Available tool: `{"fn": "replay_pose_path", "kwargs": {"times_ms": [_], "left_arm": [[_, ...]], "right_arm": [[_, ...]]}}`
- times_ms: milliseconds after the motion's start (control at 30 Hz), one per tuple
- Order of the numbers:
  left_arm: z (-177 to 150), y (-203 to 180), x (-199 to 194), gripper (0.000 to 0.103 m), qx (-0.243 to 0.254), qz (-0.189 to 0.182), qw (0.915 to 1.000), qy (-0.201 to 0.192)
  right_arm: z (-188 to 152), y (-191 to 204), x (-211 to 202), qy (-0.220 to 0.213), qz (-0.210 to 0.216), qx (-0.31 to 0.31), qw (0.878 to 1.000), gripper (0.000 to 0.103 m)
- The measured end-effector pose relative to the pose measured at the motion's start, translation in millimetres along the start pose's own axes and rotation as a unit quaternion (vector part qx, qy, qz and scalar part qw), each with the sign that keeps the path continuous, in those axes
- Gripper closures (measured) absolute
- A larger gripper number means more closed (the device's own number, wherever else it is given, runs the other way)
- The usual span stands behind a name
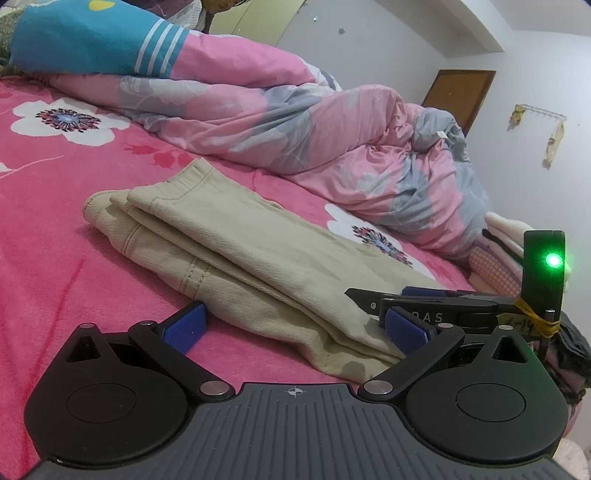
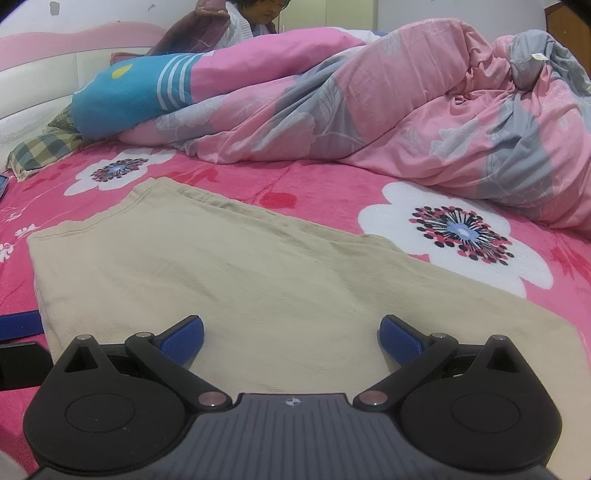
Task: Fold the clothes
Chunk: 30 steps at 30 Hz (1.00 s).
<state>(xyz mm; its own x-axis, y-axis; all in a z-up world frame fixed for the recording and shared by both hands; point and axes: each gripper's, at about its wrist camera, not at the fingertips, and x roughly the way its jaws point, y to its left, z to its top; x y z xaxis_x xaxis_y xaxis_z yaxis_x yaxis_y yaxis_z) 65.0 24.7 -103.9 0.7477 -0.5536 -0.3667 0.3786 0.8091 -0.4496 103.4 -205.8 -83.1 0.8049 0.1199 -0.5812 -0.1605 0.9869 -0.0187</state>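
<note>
Beige trousers (image 1: 240, 254) lie folded in layers on the pink flowered bed sheet (image 1: 48, 206). My left gripper (image 1: 295, 328) is open at the near end of the folded stack, one blue pad on each side of it. In the left wrist view the right gripper (image 1: 402, 299) rests on the trousers at the right, seen side-on. In the right wrist view the trousers (image 2: 258, 273) spread flat in front, and my right gripper (image 2: 291, 336) stands open just above the cloth with nothing between its pads. A blue pad of the left gripper (image 2: 20, 325) shows at the left edge.
A crumpled pink and grey duvet (image 2: 406, 107) runs along the far side of the bed, with a blue striped pillow (image 2: 129, 96) at its left end. A person (image 2: 255, 18) sits behind the duvet. A stack of folded clothes (image 1: 506, 258) lies at the bed's right edge.
</note>
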Motion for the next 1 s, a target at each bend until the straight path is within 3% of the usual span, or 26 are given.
{"fn": "replay_pose_path", "kwargs": {"times_ms": [1000], "left_arm": [[-0.6,-2.3,-0.9,0.000,0.000,0.004,1.0000,-0.001]], "right_arm": [[0.3,0.4,-0.4,0.001,-0.001,-0.001,1.000,0.000]]}}
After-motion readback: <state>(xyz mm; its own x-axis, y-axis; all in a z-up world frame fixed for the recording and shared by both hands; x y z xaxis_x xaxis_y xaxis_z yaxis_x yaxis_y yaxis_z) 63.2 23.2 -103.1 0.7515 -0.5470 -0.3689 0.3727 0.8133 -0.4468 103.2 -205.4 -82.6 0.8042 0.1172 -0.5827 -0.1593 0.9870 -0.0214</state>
